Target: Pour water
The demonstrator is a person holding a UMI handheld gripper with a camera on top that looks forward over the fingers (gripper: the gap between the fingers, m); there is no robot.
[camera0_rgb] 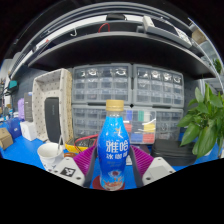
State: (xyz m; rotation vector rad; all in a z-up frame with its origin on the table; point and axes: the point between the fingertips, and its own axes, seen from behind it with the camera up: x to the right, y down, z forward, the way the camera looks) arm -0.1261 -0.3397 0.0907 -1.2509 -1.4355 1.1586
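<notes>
One view is given, from the gripper. A blue sports-drink bottle with an orange cap is seen upright between the two fingers of the gripper, whose pink pads appear pressed against its sides; it is judged to be pinched at mid-body so that it can be tilted for pouring. A white cup, probably the receiver, stands near on the left. A green plant and drawer cabinets lie beyond.
</notes>
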